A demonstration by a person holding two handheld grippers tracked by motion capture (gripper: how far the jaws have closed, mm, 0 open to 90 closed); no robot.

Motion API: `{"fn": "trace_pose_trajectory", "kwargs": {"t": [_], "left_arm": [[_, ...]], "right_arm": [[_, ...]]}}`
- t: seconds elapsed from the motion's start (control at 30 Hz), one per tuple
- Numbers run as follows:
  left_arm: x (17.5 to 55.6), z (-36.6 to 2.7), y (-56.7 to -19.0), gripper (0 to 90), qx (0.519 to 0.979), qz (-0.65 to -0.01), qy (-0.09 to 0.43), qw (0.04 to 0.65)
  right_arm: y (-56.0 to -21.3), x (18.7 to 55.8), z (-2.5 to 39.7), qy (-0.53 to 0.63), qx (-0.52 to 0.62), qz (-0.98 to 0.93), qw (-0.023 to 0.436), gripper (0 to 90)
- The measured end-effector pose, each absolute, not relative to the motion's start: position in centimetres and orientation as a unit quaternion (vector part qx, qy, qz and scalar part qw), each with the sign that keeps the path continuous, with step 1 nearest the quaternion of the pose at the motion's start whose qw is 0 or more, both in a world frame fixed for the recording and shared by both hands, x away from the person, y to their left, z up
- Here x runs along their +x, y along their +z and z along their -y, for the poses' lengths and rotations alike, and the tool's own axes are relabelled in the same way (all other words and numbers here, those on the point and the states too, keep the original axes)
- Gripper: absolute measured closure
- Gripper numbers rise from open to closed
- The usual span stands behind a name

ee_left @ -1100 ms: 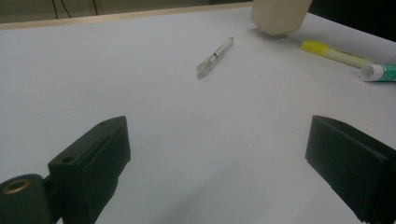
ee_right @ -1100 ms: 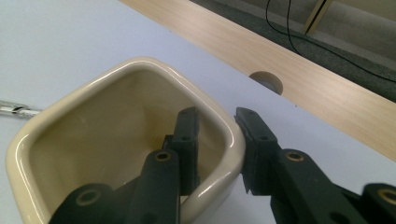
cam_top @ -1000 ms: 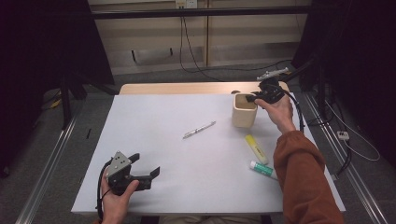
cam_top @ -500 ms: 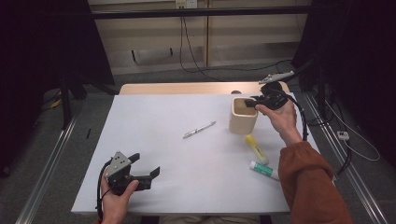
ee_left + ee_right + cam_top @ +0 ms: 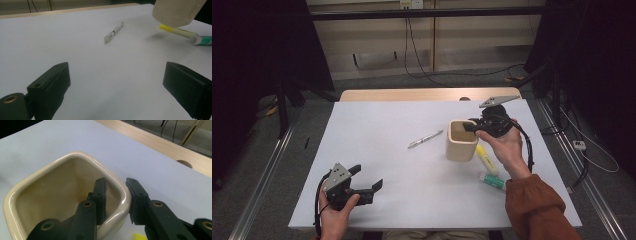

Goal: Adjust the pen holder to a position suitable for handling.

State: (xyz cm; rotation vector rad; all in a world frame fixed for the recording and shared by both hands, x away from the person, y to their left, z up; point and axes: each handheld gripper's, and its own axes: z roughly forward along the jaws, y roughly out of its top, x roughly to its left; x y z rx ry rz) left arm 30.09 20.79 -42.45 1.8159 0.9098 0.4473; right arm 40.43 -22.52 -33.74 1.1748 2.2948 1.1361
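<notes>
A cream square cup (image 5: 462,145) hangs a little above the white table (image 5: 382,115), its base off the surface in the left gripper view (image 5: 175,12). My right gripper (image 5: 468,126) is shut on the cup's rim (image 5: 50,195), one jaw inside and one outside the near corner (image 5: 116,182). At the table's front left, my left gripper (image 5: 368,176) is held open over bare table with nothing between its jaws (image 5: 117,82).
A clear pen (image 5: 425,139) (image 5: 113,32) lies mid-table, left of the cup. A yellow highlighter (image 5: 486,159) (image 5: 178,30) and a green-and-white tube (image 5: 492,181) (image 5: 201,40) lie just right of the cup. A wooden strip (image 5: 412,95) edges the far side.
The right gripper has carried the cup leftward and toward the person, off its earlier spot near the back right. The left gripper has stayed put.
</notes>
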Motion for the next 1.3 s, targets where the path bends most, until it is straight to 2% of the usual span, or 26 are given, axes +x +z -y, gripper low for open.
{"fn": "trace_pose_trajectory", "kwargs": {"t": [0.37, 0.93, 1.3], "left_arm": [[30.2, -20.8, -42.6, 7.3, 0.755, -0.380, 0.184, 0.501], [30.3, -20.8, -42.6, 7.3, 0.756, -0.379, 0.184, 0.501], [30.3, -20.9, -42.6, 7.3, 0.755, -0.380, 0.183, 0.502]], "right_arm": [[-34.8, 37.6, 18.7, 0.395, 0.391, -0.815, 0.162, 70.5], [-36.9, 37.4, 14.0, 0.383, 0.379, -0.830, 0.141, 70.5], [-38.0, 37.4, 13.4, 0.376, 0.386, -0.831, 0.139, 70.6]]}}
